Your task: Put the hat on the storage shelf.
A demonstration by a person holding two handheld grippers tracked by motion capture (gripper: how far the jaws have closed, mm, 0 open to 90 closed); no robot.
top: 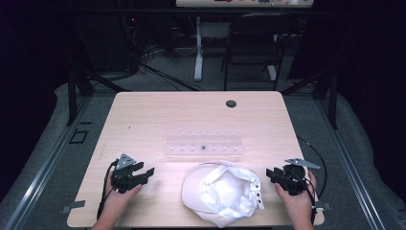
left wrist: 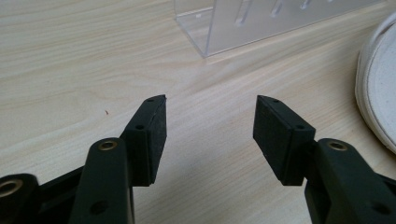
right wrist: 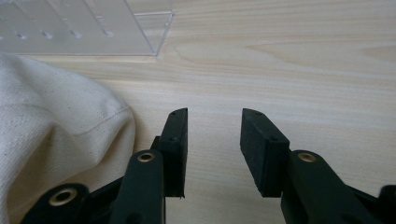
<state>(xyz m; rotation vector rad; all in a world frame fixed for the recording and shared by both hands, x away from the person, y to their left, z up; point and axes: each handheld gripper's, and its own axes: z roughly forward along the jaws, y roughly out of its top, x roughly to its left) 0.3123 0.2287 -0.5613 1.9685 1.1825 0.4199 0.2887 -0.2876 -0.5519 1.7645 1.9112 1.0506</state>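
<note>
A white cloth cap (top: 222, 191) lies upside down near the table's front edge, its inside facing up. My left gripper (top: 147, 173) rests on the table to the cap's left, open with nothing between its jaws (left wrist: 210, 116). My right gripper (top: 271, 174) sits to the cap's right, also open and empty (right wrist: 214, 119). The cap's brim (left wrist: 376, 93) shows at the right edge of the left gripper view. Its cloth (right wrist: 56, 121) bulges at the left of the right gripper view, close to the left jaw.
A clear plastic rack (top: 203, 143) with rows of small holes stands just behind the cap; its corners show in both gripper views (left wrist: 224, 23) (right wrist: 93, 28). A round black grommet (top: 231, 103) sits near the wooden table's (top: 143, 120) far edge. A chair (top: 251, 43) stands beyond.
</note>
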